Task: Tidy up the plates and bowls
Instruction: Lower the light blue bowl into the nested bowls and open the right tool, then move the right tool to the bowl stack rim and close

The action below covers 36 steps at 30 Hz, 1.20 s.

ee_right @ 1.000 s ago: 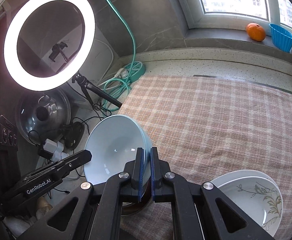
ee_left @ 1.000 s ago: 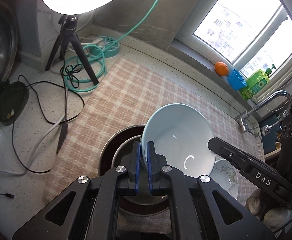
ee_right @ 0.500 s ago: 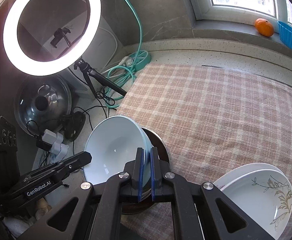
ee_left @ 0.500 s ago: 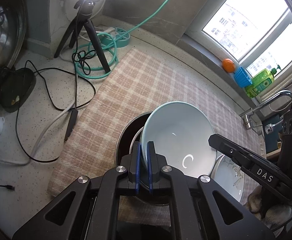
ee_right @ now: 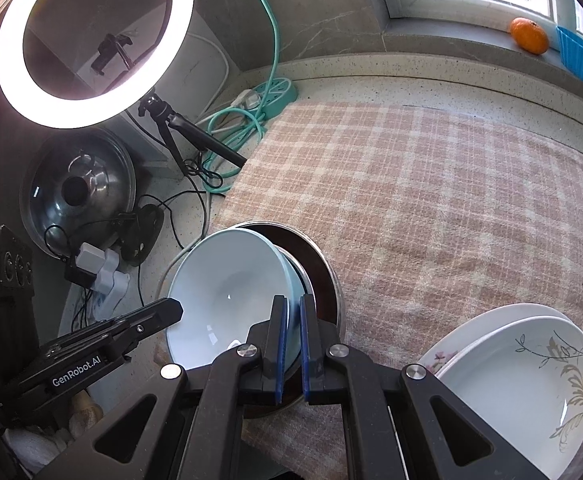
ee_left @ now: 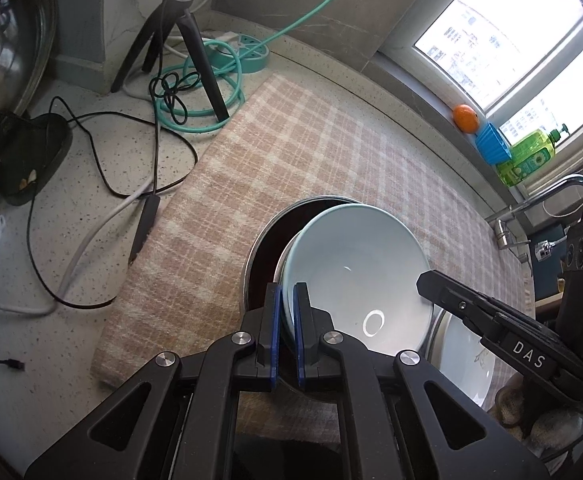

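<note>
A pale blue bowl [ee_left: 355,276] is held by both grippers on opposite rims, low over a dark steel-rimmed bowl [ee_left: 263,248] on the plaid cloth. My left gripper [ee_left: 286,300] is shut on its near rim. My right gripper [ee_right: 291,312] is shut on the other rim of the blue bowl [ee_right: 227,292], with the steel bowl [ee_right: 323,268] just beneath. Two stacked white floral plates [ee_right: 531,364] lie to the right; they also show in the left wrist view [ee_left: 467,356].
A plaid cloth [ee_right: 431,200] covers the counter. A ring light on a tripod [ee_right: 91,44], teal cable and power strip [ee_right: 267,96], black cords [ee_left: 91,140] and a pot lid [ee_right: 79,188] crowd the left. An orange [ee_right: 529,34], blue cup and faucet [ee_left: 539,200] are by the window.
Both grippers have lowered the blue bowl toward the steel bowl and shifted it slightly right over the cloth. Both grips are unchanged.
</note>
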Motion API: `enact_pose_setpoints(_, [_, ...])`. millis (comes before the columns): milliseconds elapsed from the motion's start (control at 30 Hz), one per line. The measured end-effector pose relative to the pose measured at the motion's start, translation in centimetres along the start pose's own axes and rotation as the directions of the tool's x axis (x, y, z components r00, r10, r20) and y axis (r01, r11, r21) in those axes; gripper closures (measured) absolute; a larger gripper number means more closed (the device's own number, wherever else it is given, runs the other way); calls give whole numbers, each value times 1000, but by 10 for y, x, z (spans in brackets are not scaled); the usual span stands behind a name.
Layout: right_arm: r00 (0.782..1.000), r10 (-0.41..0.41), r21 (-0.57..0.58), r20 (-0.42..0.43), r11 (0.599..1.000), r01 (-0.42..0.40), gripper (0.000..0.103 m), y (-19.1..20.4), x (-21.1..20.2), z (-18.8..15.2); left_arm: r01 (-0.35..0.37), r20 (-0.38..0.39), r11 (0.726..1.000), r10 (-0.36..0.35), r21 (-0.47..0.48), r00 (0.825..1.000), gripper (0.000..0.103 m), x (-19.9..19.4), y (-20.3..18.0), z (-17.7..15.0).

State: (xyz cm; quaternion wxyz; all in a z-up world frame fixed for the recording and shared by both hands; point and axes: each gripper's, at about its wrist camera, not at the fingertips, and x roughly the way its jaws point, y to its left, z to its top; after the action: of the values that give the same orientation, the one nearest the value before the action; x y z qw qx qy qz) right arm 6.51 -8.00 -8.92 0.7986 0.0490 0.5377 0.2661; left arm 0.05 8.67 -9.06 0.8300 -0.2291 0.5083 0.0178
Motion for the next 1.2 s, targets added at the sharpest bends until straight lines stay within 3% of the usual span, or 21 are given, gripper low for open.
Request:
enact_pose_setpoints(467, [1000,15,6,-12,1000,-15,95,-1,0,-1,-5,6,1000,5,15,1000,98,-3,-2,2])
enact_pose_setpoints(700, [998,52,35,30,998,-53,93,-8,-12,0,-6,38,1000,6,3,999,97,-15,6,5])
enact_pose_setpoints(833, [997,35,35,64,999,-38,86,-13,-22,-1,-10,66,1000,11,-15,998,93,-23,13,6])
enact_pose_setpoints(1200, [989,7,21,150,1000,-10,84,-23,-42,-8,-21,94,999,25,-44,995,93,-28,29,8])
